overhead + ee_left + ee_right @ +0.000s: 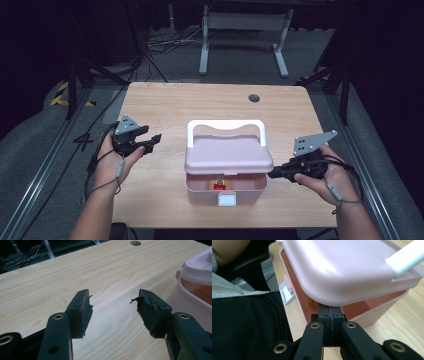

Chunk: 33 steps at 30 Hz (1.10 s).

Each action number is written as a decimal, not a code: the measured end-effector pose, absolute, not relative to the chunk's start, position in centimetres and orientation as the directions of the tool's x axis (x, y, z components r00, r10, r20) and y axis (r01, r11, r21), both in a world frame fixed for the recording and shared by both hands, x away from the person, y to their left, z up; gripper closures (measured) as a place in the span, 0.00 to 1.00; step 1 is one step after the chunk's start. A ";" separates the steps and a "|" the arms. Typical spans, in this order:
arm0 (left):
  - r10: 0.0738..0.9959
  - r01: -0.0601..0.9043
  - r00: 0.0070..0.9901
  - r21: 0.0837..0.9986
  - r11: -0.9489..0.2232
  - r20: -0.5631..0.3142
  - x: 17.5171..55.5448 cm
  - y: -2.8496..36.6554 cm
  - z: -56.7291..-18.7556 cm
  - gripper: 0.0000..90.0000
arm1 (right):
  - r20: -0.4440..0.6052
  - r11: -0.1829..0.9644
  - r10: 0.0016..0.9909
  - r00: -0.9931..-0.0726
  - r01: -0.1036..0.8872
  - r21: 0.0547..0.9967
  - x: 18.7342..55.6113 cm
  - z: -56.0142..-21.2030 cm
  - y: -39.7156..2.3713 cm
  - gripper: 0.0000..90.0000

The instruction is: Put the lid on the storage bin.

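Pink lid [229, 155] rests atop clenched right gripper [274, 173]; left gripper [156, 139] released, apart.

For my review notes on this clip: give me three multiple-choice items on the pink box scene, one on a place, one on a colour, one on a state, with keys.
1. Where is the right gripper?
A. under the raised lid's edge
B. on the handle
C. on the floor

2. What colour is the box's handle?
A. black
B. white
C. green

3. How do the left gripper's jaws stand?
A. shut on the latch
B. shut on a cable
C. open over bare table

Answers: 1 A, its shut tips sit beneath the lid above the box rim. 2 B, the handle is white against pink. 3 C, wood of the table shows between the jaws.
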<state>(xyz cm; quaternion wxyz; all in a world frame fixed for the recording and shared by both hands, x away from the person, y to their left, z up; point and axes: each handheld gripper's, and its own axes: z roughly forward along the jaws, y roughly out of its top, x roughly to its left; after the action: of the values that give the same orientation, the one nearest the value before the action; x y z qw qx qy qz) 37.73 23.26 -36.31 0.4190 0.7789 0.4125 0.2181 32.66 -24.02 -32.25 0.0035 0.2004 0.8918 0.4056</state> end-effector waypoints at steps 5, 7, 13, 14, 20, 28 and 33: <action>0.828 0.467 0.560 0.829 -0.306 -0.010 37.9 23.3 -36.5 0.49 | 0.157 0.621 0.356 -0.921 0.359 0.696 32.6 -32.5 -23.9 1.00; 0.828 0.472 0.561 0.826 -0.308 -0.012 37.9 23.4 -36.7 0.49 | 0.158 0.633 0.353 -0.922 0.360 0.686 32.6 -32.5 -23.8 1.00; 0.830 0.482 0.557 0.822 -0.304 -0.019 38.1 23.5 -36.9 0.48 | 0.160 0.665 0.346 -0.924 0.362 0.654 32.6 -32.8 -23.7 1.00; 0.830 0.484 0.557 0.821 -0.304 -0.021 38.1 23.5 -37.0 0.48 | 0.160 0.670 0.345 -0.925 0.362 0.648 32.6 -32.8 -23.7 1.00; 0.828 0.487 0.561 0.816 -0.312 -0.018 38.2 23.5 -37.1 0.48 | 0.169 0.702 0.330 -0.929 0.362 0.613 32.7 -33.2 -23.5 1.00; 0.829 0.489 0.558 0.816 -0.308 -0.021 38.1 23.5 -37.1 0.48 | 0.173 0.731 0.319 -0.932 0.359 0.580 32.7 -33.5 -23.3 1.00; 0.829 0.491 0.558 0.815 -0.308 -0.023 38.2 23.4 -37.2 0.48 | 0.179 0.744 0.313 -0.933 0.358 0.564 32.7 -33.7 -23.3 1.00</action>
<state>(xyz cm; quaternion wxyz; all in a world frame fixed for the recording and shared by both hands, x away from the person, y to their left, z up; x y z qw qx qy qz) 38.15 23.41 -37.16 0.4095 0.7819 0.4221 0.2067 32.71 -23.25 -33.66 -0.0364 0.1797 0.9332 0.3090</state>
